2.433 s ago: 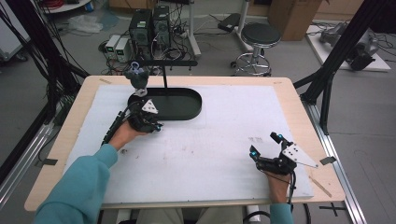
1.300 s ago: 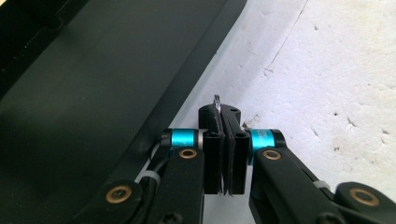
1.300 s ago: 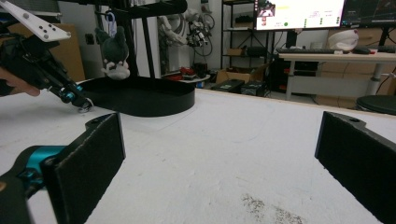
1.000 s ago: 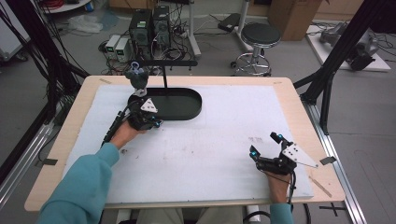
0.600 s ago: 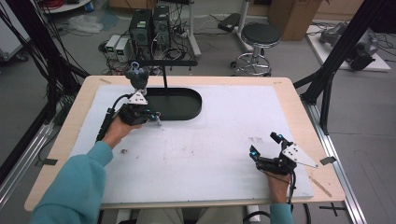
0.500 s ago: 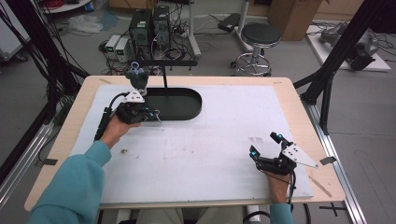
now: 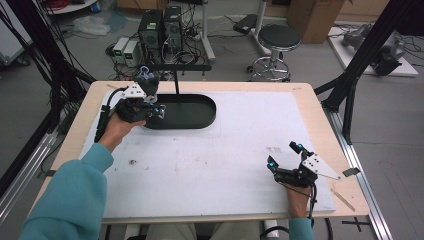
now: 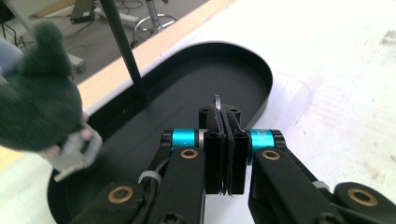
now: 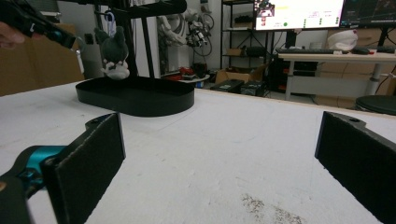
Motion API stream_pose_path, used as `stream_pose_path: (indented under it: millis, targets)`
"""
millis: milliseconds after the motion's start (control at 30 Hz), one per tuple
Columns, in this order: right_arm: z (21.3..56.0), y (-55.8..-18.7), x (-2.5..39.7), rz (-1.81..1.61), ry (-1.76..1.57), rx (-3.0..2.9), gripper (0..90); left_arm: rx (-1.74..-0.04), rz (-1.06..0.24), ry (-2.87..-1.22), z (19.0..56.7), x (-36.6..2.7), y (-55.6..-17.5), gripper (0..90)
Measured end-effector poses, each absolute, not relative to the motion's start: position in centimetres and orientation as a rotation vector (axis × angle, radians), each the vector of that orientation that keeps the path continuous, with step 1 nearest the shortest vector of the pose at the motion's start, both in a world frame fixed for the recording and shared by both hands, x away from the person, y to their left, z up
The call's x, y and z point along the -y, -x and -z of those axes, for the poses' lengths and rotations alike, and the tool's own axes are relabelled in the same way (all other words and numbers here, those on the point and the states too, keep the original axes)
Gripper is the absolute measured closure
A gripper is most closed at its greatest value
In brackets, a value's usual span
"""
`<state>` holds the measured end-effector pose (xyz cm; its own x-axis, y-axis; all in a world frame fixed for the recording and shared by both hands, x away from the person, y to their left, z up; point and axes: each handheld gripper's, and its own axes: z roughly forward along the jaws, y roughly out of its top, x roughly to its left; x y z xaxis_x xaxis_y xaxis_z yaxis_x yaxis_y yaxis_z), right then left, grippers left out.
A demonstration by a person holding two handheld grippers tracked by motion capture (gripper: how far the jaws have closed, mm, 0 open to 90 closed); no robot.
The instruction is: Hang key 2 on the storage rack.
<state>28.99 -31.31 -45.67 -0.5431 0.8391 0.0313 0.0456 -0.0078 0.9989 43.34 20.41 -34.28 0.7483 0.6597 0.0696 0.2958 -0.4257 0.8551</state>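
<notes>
The left gripper (image 7: 159, 111) sits at 10 o'clock on the desk (image 7: 240, 150), over the black oval tray (image 8: 243, 74), jaws clenched on a thin metal sliver, perhaps a ring or clasp. Just beside it a dark plush charm (image 8: 35, 100) hangs from the stand (image 7: 176, 75) rising out of the tray. I judge the charm already hung, or about to be unhooked; I cannot tell which. The right gripper (image 7: 285, 156) rests at 4 o'clock, released. No readable writing.
</notes>
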Motion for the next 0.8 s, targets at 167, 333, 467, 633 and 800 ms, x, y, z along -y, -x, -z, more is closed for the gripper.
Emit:
stream_pose_path:
  millis: [167,333,467,633,800]
  targets:
    - [45.7,-29.0,31.3,-1.619,-0.928,-1.644,0.8,-0.709,-0.522,-2.026,32.8,-20.0,-43.9,88.2]
    - [45.7,-29.0,31.3,-1.621,-0.928,-1.645,0.8,-0.704,-0.539,-2.016,31.3,-19.4,-44.7,88.2]
    - [45.7,-29.0,31.3,-1.622,-0.928,-1.646,0.8,-0.713,-0.553,-2.006,30.4,-19.4,-45.4,88.2]
    - [45.7,-29.0,31.3,-1.623,-0.930,-1.642,0.8,-0.724,-0.561,-1.989,29.4,-19.6,-46.1,88.2]
    - [45.7,-29.0,31.3,-1.622,-0.930,-1.646,0.8,-0.722,-0.571,-1.994,28.6,-19.5,-46.7,88.2]
